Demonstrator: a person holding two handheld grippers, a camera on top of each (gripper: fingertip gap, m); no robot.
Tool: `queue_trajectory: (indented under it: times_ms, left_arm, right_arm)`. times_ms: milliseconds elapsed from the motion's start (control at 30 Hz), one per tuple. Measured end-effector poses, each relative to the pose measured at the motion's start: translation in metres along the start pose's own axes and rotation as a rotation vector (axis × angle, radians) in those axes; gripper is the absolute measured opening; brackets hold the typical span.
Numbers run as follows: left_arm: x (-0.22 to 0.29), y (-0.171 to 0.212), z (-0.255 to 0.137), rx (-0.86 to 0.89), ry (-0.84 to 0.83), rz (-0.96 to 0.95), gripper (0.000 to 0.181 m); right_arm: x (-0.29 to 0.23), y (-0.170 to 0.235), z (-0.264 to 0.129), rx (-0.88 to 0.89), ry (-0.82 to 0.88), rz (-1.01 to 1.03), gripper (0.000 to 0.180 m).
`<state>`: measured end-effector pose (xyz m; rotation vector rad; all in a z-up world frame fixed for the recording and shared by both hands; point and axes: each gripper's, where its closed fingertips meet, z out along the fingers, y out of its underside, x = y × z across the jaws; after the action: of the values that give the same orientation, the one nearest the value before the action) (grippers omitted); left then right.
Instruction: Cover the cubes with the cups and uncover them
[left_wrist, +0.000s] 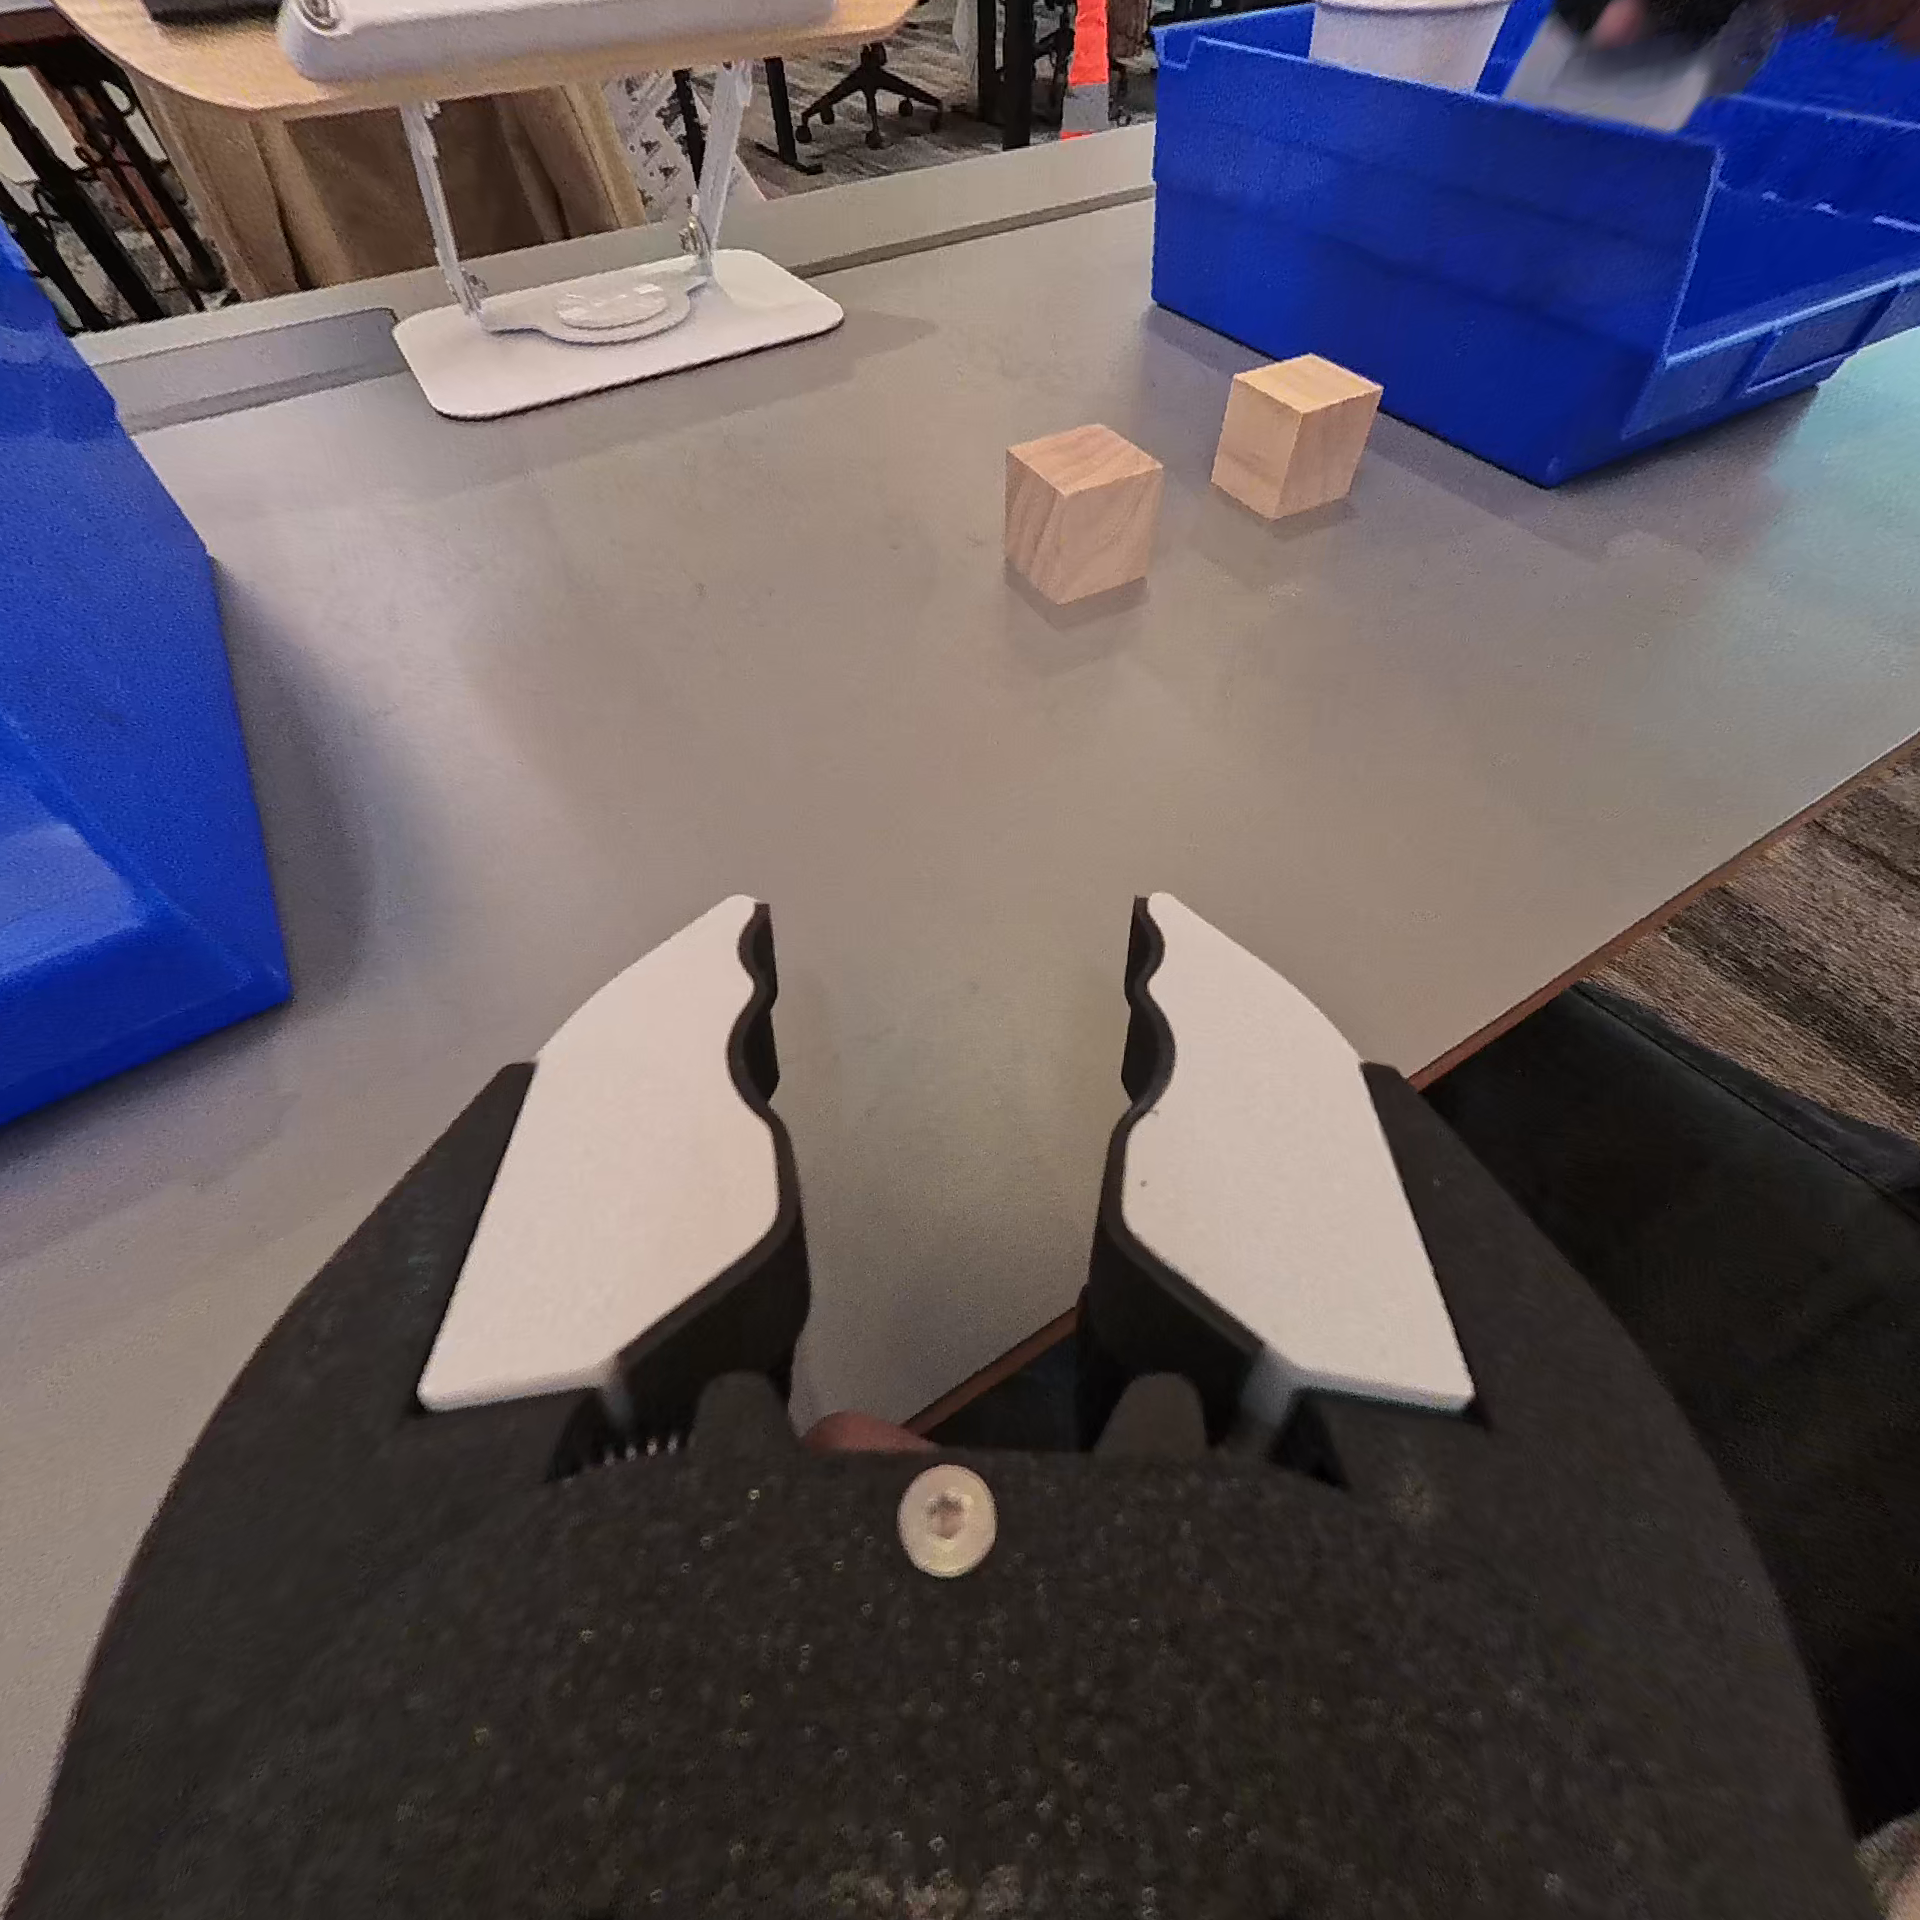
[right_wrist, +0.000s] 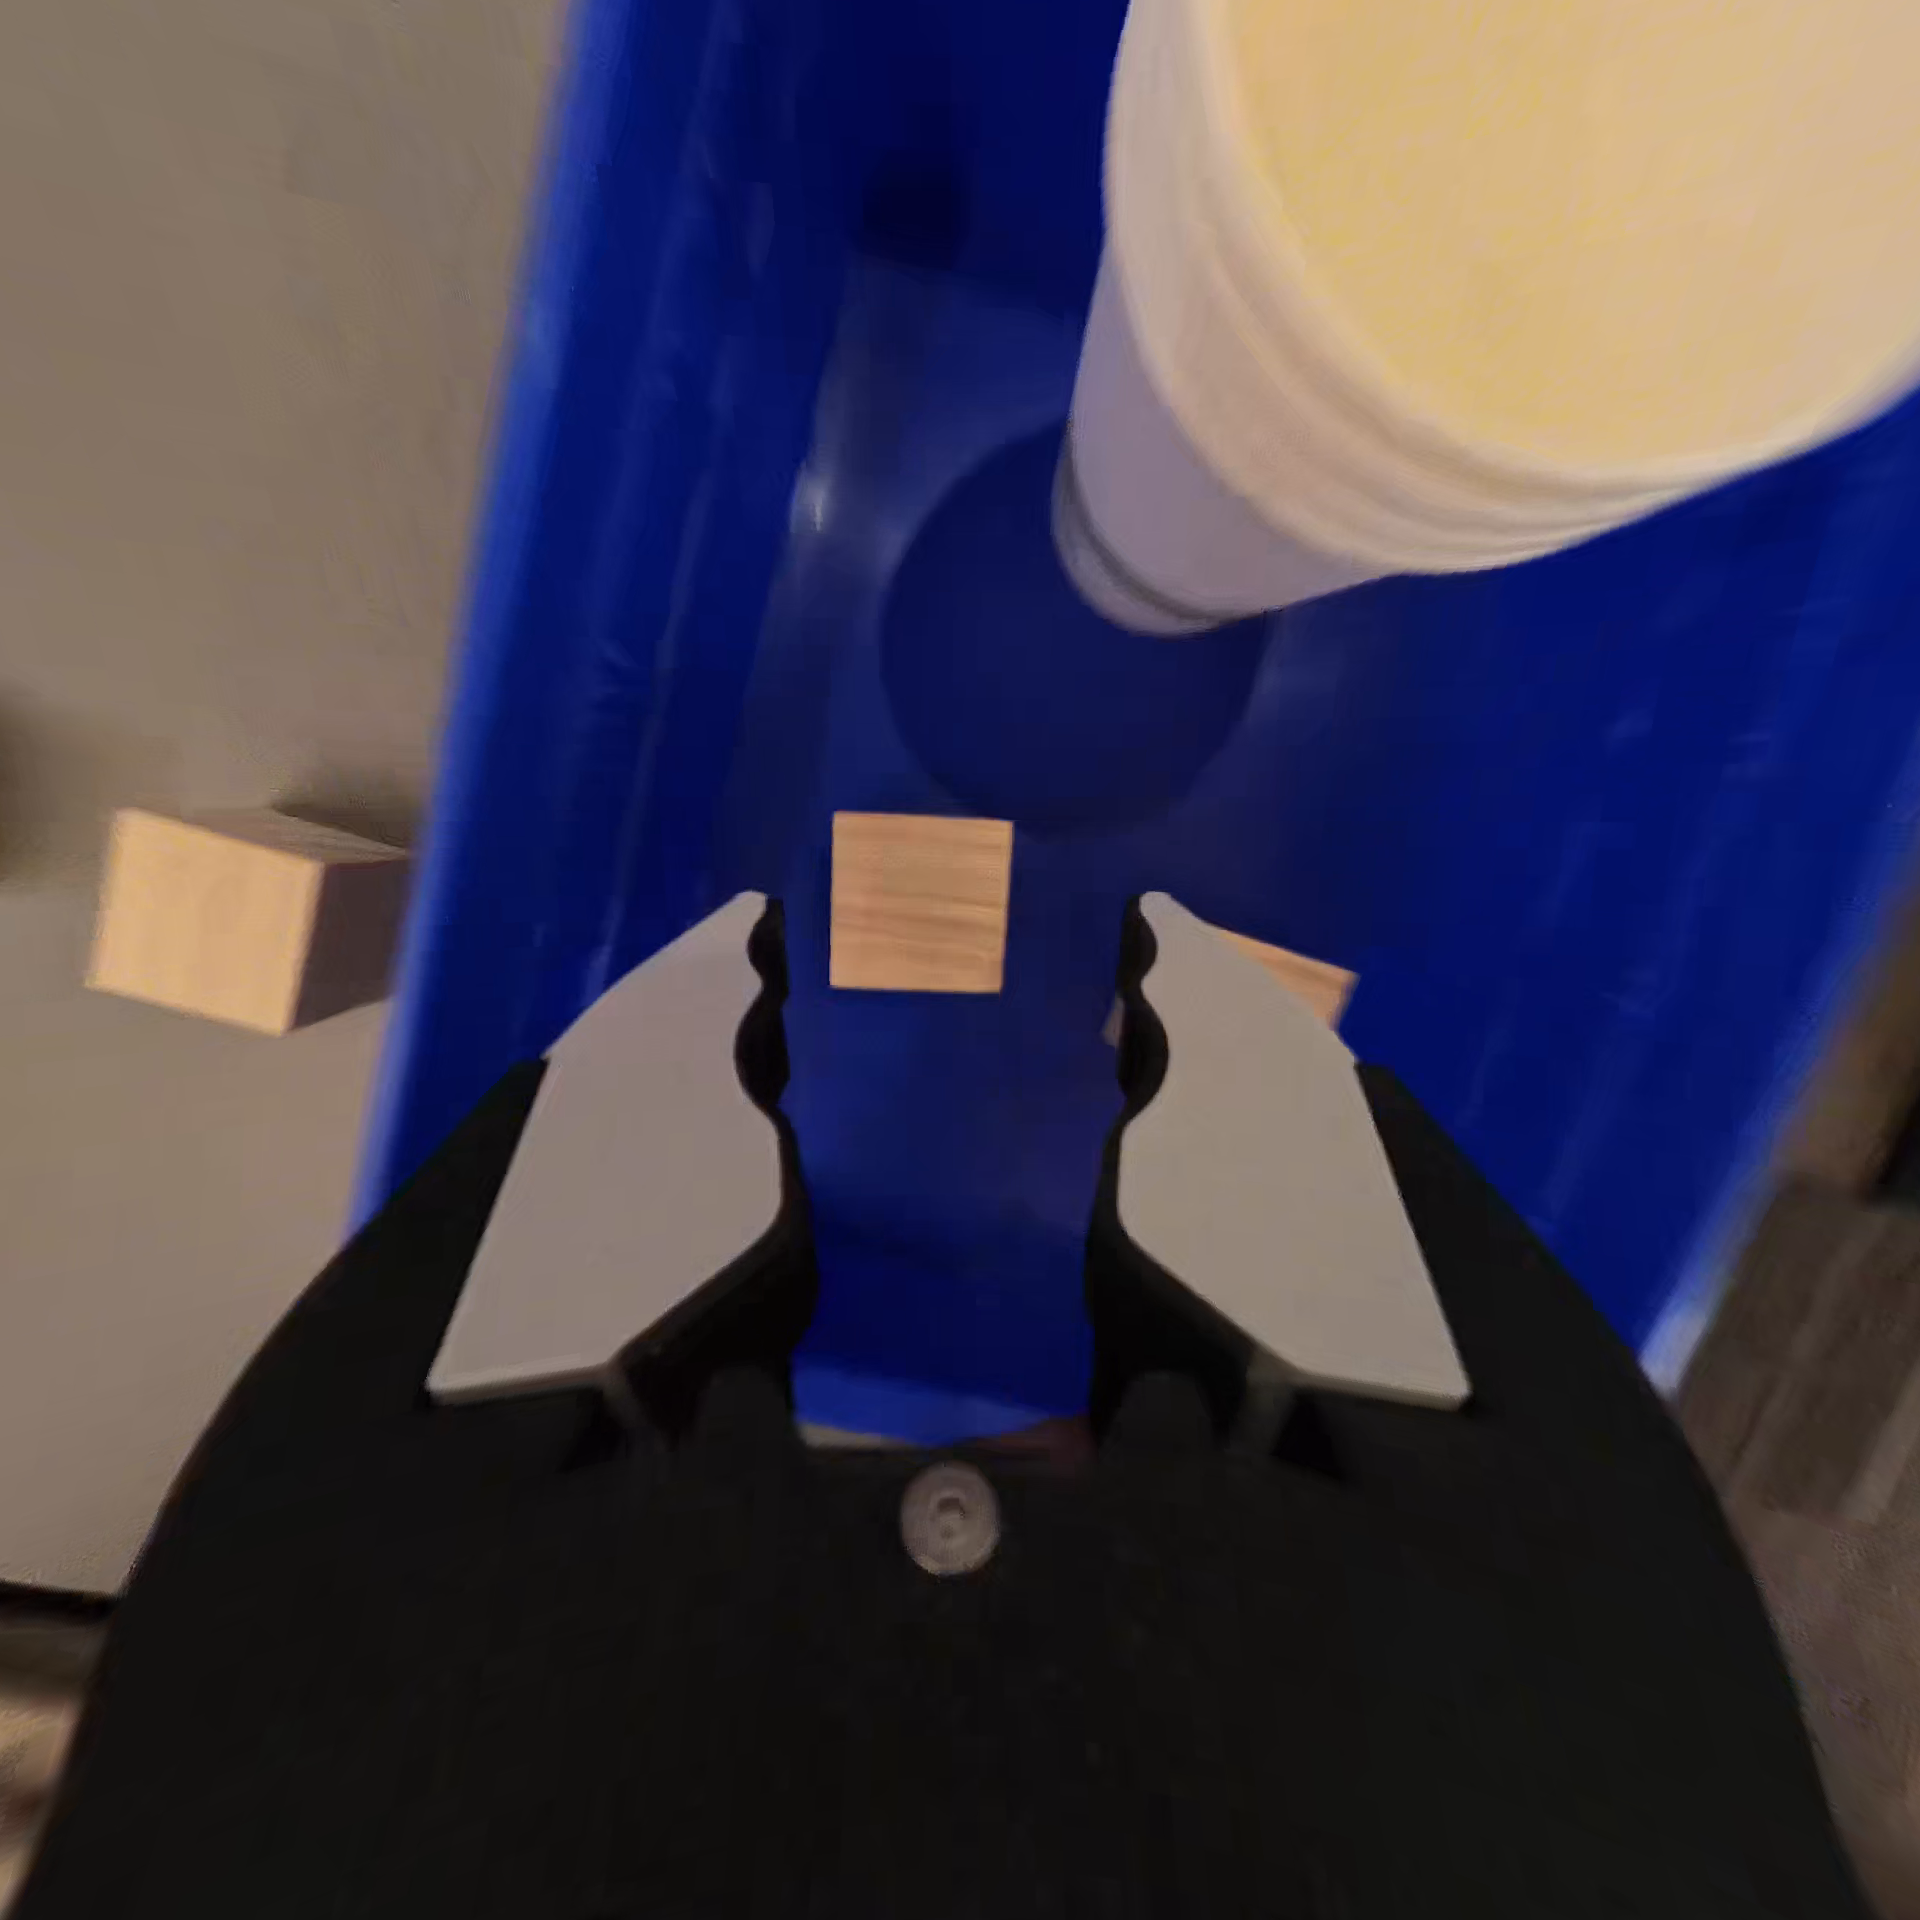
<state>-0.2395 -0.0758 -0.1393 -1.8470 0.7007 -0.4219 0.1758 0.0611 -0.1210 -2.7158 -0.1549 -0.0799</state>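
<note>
Two wooden cubes (left_wrist: 1081, 511) (left_wrist: 1296, 434) stand on the grey table (left_wrist: 727, 675), in front of a blue bin (left_wrist: 1455, 260). My left gripper (left_wrist: 951, 914) is open and empty, low over the table's near edge, well short of the cubes. My right gripper (right_wrist: 951, 914) is open and empty, pointing down into the blue bin (right_wrist: 644, 520). A wooden cube (right_wrist: 920, 902) lies on the bin floor just past its fingertips. Another cube (right_wrist: 1314, 982) is partly hidden behind the right finger. A stack of white paper cups (right_wrist: 1403, 312) stands in the bin. One cube (right_wrist: 208, 920) sits on the table outside.
A second blue bin (left_wrist: 114, 727) stands at the left. A white stand (left_wrist: 613, 332) sits at the back of the table. The table edge (left_wrist: 1662, 914) runs diagonally at the right, with carpet and a dark chair beyond. The right gripper shows blurred above the far bin (left_wrist: 1621, 62).
</note>
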Motion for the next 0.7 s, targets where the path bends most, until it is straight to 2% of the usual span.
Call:
queue_trajectory:
  times_ms: [133,200,233,300,400,500,600,700]
  left_arm:
    - [-0.011,-0.002,-0.003,0.011,-0.048,-0.01,0.065]
    - [-0.018,-0.002,-0.005,0.017,-0.074,-0.03,0.065]
    - [-0.021,-0.002,-0.005,0.017,-0.087,-0.04,0.065]
    - [-0.026,0.0,-0.006,0.011,-0.113,-0.05,0.065]
    - [-0.03,0.002,-0.006,0.004,-0.141,-0.048,0.065]
    - [-0.027,0.004,-0.005,-0.002,-0.147,-0.03,0.065]
    - [-0.021,0.005,-0.004,-0.005,-0.135,-0.014,0.065]
    - [-0.019,0.005,-0.004,-0.009,-0.132,-0.002,0.065]
  right_arm:
    - [-0.029,-0.017,-0.124,0.574,0.006,-0.043,0.069]
    - [-0.064,0.001,-0.176,0.88,-0.034,-0.055,0.06]
    - [-0.085,0.017,-0.187,0.957,-0.062,-0.071,0.062]
    - [-0.122,0.051,-0.186,1.026,-0.084,-0.103,0.063]
    - [-0.175,0.094,-0.15,0.981,-0.158,-0.109,0.067]
    - [-0.203,0.126,-0.114,0.954,-0.16,-0.107,0.066]
    - [-0.214,0.142,-0.089,0.897,-0.189,-0.107,0.066]
    - [-0.213,0.128,-0.093,0.894,-0.248,-0.141,0.064]
